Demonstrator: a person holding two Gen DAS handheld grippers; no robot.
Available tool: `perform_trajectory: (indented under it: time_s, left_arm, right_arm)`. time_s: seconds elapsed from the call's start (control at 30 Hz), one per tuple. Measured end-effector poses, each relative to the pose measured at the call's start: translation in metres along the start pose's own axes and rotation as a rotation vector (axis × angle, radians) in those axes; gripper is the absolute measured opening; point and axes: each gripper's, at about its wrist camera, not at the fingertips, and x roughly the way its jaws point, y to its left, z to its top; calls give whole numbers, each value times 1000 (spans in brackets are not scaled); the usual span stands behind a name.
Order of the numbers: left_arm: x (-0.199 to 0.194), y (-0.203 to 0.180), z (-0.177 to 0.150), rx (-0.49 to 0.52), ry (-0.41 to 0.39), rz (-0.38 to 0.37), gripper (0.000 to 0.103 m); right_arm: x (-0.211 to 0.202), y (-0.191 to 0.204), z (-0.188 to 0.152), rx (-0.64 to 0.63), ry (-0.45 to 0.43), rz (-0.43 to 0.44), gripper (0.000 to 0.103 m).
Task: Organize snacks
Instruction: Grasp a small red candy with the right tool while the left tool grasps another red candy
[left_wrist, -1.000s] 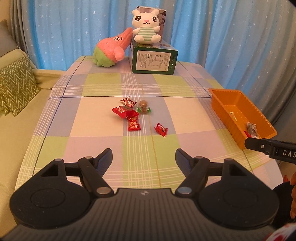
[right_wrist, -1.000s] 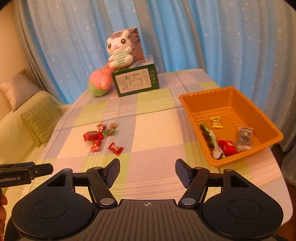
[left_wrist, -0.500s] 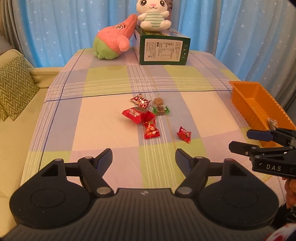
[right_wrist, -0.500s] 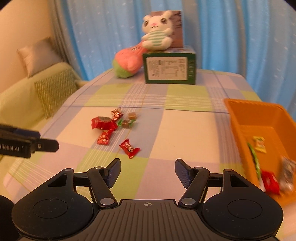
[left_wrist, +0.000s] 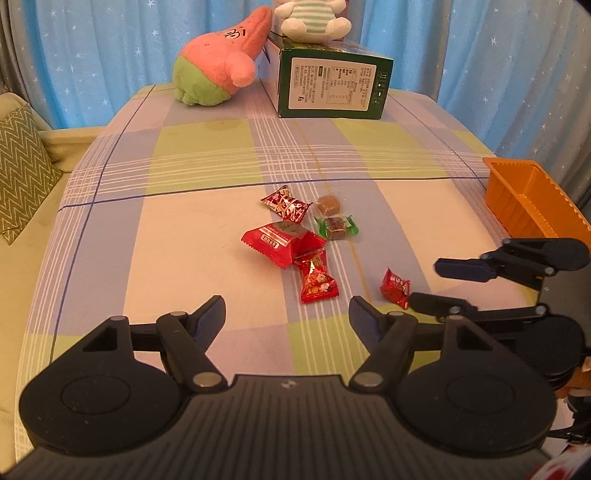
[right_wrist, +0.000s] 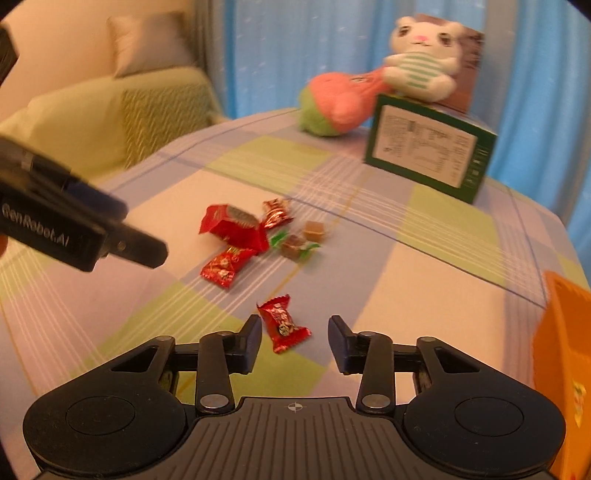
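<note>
Red foil marks the lone wrapped candy (right_wrist: 282, 326) lying on the checked bench (right_wrist: 424, 266), apart from the main candy cluster (right_wrist: 255, 238) and on the side of it nearer the camera. The right tongs (right_wrist: 294, 341) have just been closing and now straddle this candy, their pads close on either side but not yet pressing it. The left tongs (left_wrist: 287, 314) stand released, with nothing between the fingers, hovering over the bench short of the cluster, where a large red packet (left_wrist: 282, 243), two red candies and two brown sweets lie together. An orange tray (left_wrist: 532, 201) sits at the bench edge to the right of the cluster. A green box (left_wrist: 332, 86) and plush toys stand beyond the cluster.
</note>
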Motion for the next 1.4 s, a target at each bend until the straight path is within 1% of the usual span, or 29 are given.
perform_trajectory:
  time_s: [0.23,0.33,0.37,0.4,0.47,0.63,0.73,0.8,0.83,0.9,0.93,1.0,1.03,1.13,1.17,1.2,1.27,1.4]
  left_arm:
    - [13,1,1,-6,9,-13,71]
    - [16,2,0,-9,13,-16,71]
    - [17,2,0,-12,14,-16,71]
    - [19,2,0,-14,17,-19,71]
    - [22,2,0,-19,22,-24,70]
    - [31,-4,2,-36,26,-56,65]
    - [42,-8,4,-63,29,-74,60]
    - [50,-10,6,-87,27,-79,52]
    - [54,-11,6,-95,25,-76,50]
    - [58,-13,7,-115,-1,-60,45]
    - [61,-14,7,-122,-11,-53,44]
    - [67,-15,8,-136,-12,-34,38]
    - [70,-16,8,-142,-15,-25,37]
    - [74,-20,8,-127,-25,9,33]
    - [75,-22,8,-119,-27,19,29]
    - [75,-23,7,-111,-27,28,21]
    - [73,-25,7,-105,-18,30,19]
    - [60,-33,2,-99,-9,15,19]
  right_arm:
    - [31,4,2,-90,30,10,32]
    - [38,2,2,-98,44,14,25]
    - [38,2,1,-95,40,21,19]
    - [39,1,2,-88,43,27,17]
    - [37,-1,3,-67,44,12,16]
    - [20,-16,5,51,11,-27,16]
    - [10,-27,4,127,3,-46,16]
    - [3,-32,1,162,0,-58,16]
    - [1,-35,0,173,-1,-62,16]
    - [-4,-39,-4,192,-1,-72,16]
    - [-6,-41,-6,202,-2,-78,16]
    - [-10,-45,-10,226,0,-88,16]
    - [-11,-47,-11,236,0,-92,16]
    - [-15,-50,-16,262,2,-104,16]
    - [-16,-51,-17,270,2,-105,16]
    - [-17,-52,-19,276,2,-107,16]
    - [-20,-52,-21,293,2,-109,16]
    - [-30,-51,-24,329,-6,-110,16]
